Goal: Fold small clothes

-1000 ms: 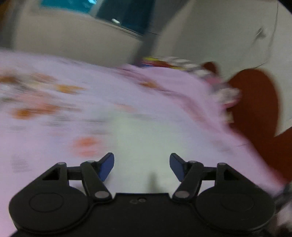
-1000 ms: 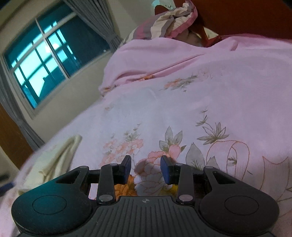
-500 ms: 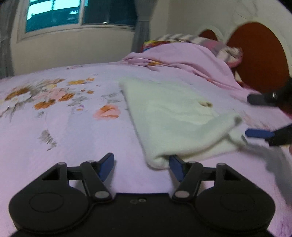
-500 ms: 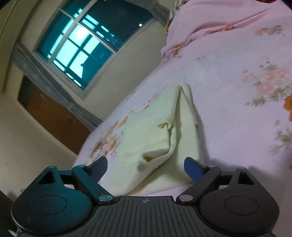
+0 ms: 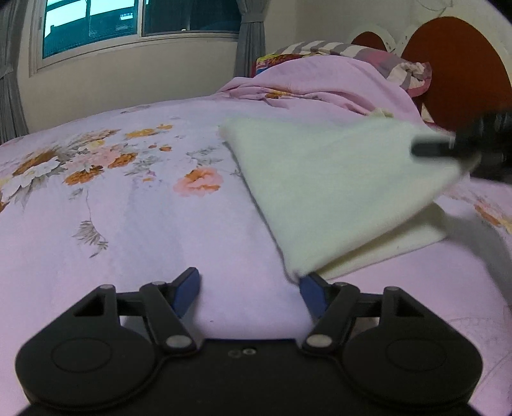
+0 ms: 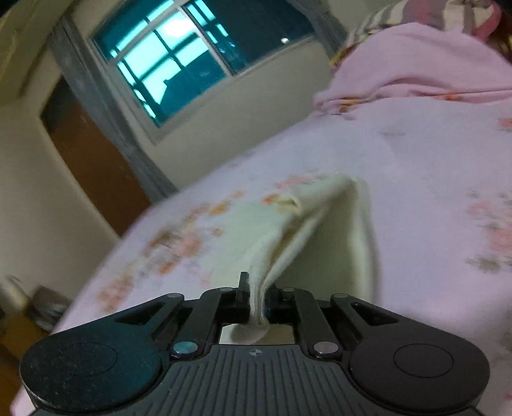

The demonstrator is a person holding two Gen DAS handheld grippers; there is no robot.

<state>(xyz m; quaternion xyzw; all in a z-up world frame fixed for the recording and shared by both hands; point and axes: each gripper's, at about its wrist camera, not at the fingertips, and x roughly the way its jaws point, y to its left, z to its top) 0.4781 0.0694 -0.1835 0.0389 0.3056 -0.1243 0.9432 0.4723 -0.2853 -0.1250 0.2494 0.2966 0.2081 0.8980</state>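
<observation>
A cream-white small garment [image 5: 336, 179] lies on the pink flowered bedsheet [image 5: 144, 230]. Its right corner is lifted off a lower layer. My right gripper [image 6: 256, 297] has its jaws closing and the pads pinch a bunched edge of the garment [image 6: 288, 230]; in the left wrist view the right gripper [image 5: 448, 148] holds that raised corner at the far right. My left gripper [image 5: 249, 284] sits low over the sheet with its jaws opening. Bare sheet shows between its blue fingertips [image 5: 188, 283], and the garment's near corner just meets the right one.
A bunched pink quilt [image 5: 320, 83] and striped pillows [image 5: 400, 64] lie at the head of the bed, before a dark red headboard [image 5: 457, 64]. A window [image 5: 128, 19] with grey curtains is behind. A brown door [image 6: 89, 160] stands beyond the bed's far side.
The right gripper swung over to the garment, closed on its edge and lifted the corner. The left gripper dropped lower, near the garment's near corner.
</observation>
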